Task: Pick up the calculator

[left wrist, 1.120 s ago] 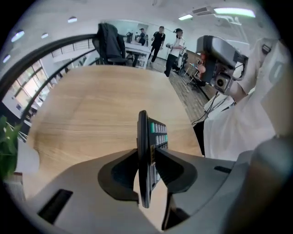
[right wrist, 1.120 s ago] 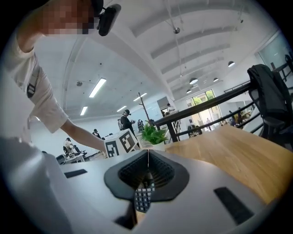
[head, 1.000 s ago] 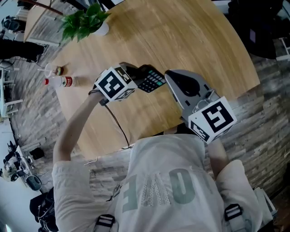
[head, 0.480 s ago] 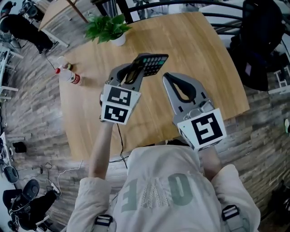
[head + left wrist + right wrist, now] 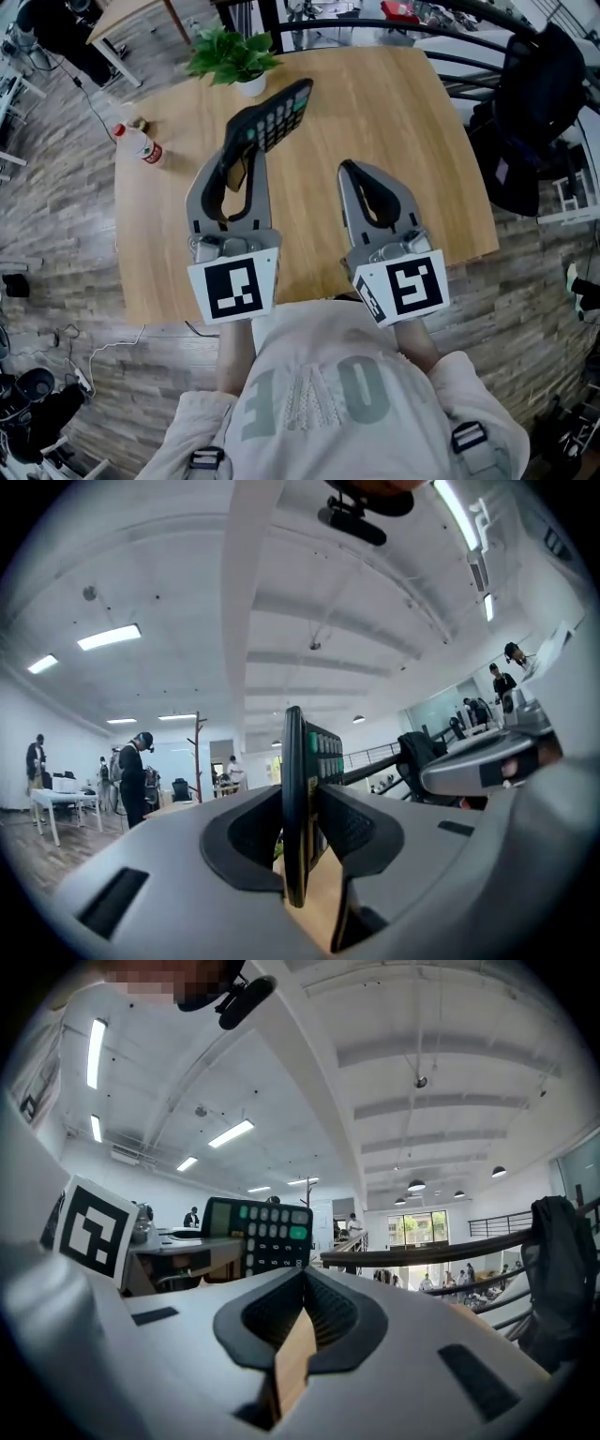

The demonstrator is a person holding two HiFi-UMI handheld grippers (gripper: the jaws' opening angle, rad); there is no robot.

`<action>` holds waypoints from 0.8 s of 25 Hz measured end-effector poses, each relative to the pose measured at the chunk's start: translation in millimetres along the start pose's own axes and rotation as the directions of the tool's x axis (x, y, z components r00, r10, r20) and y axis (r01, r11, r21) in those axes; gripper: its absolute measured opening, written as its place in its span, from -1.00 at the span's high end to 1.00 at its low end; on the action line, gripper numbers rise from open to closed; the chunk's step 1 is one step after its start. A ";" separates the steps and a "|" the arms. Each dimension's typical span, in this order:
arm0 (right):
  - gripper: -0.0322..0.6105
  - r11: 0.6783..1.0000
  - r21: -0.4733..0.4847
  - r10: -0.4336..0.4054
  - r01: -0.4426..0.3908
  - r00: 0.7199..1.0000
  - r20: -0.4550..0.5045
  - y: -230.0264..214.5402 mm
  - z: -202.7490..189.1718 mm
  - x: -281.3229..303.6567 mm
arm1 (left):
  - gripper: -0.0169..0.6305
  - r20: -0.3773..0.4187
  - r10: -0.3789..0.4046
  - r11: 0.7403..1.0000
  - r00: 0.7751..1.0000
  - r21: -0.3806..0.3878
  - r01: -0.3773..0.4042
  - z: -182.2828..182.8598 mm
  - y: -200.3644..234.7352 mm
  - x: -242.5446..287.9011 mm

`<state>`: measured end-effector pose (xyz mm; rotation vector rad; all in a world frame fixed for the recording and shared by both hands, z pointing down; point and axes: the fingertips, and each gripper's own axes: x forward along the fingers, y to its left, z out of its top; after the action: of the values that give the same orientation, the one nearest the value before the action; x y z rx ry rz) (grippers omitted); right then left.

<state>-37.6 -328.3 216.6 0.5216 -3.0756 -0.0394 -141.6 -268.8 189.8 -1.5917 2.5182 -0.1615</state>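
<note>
1 calculator is in the scene, held up over the table between the jaws of the left gripper. It is a slim slab with a black body, a dark display at 1 end and a grid of small pale keys, some of them green. In the head view it sticks out past the jaw tips at a slant, key side up, toward the plant. In the left gripper view it shows edge-on and upright, a thin dark line with the keys on its right face, and the 2 pads pinch it from either side near its lower end. The right gripper hovers just beside it on the right, apart from it, its 2 jaws pressed together at the tips with nothing between them; its own view shows the keypad off to the left. There are 2 grippers in all, each with 1 marker cube, the left cube and the right cube, both close to the person's pale shirt. Below them lies 1 light wooden table with rounded corners. On its far edge stands 1 potted plant, and near its left edge lies 1 clear bottle with a red cap and red label. 1 dark garment hangs beyond the table's right side.
</note>
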 end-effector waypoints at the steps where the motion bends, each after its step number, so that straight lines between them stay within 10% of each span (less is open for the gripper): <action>1: 0.84 1.000 0.007 -0.007 0.007 1.000 0.009 -1.0 0.9 0.0 | 0.57 0.022 0.021 1.000 1.000 0.003 -0.021 1.3 3.0 -3.9; 20: 0.84 0.996 -0.076 -0.051 0.051 0.999 0.008 7.0 -0.6 5.4 | 0.57 0.103 0.062 0.995 0.993 0.066 -0.069 -1.6 12.1 -19.2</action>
<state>-45.0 -323.4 217.4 0.5973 -3.0523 -0.1581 -144.6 -246.2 190.7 -1.4518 2.4571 -0.1546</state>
